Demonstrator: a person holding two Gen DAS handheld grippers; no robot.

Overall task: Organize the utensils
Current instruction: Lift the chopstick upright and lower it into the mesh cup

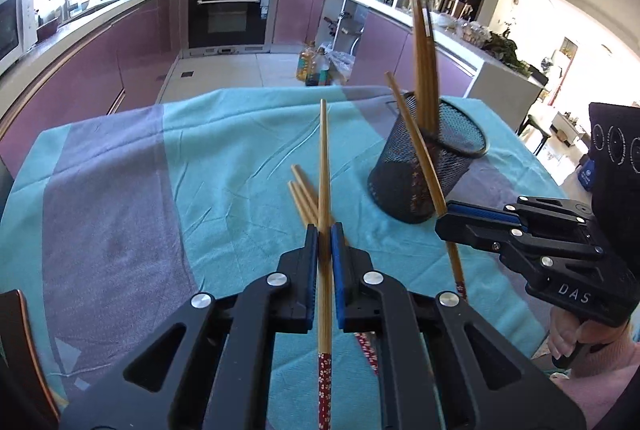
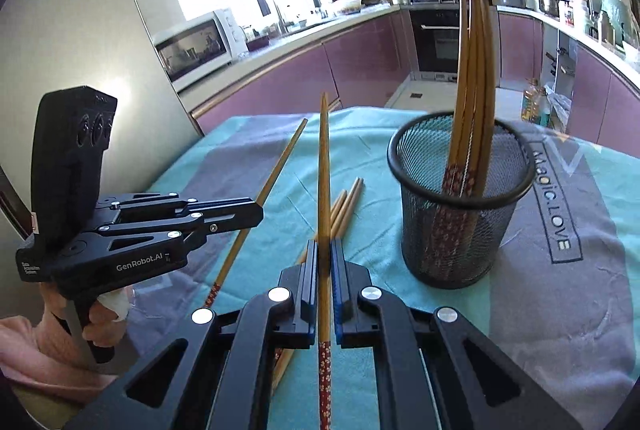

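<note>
My left gripper [image 1: 325, 234] is shut on a bamboo chopstick [image 1: 324, 157] with a red patterned end, lifted off the cloth and pointing away from me. My right gripper [image 2: 324, 248] is shut on a matching chopstick [image 2: 324, 169]. Each gripper shows in the other view: the right gripper [image 1: 444, 218] with its tilted chopstick [image 1: 416, 141], the left gripper [image 2: 256, 216] with its own chopstick [image 2: 283, 161]. A black mesh cup [image 2: 460, 222] [image 1: 428, 157] stands upright to the right with several chopsticks [image 2: 474, 69] in it. Loose chopsticks [image 1: 304, 201] [image 2: 348, 201] lie on the cloth under the grippers.
A teal and grey tablecloth [image 1: 140, 189] covers the table, and its far edge drops to the kitchen floor. Purple cabinets and an oven [image 1: 228, 13] stand beyond. A dark chair back [image 1: 16, 350] is at the near left. A person's hands in pink sleeves hold both handles.
</note>
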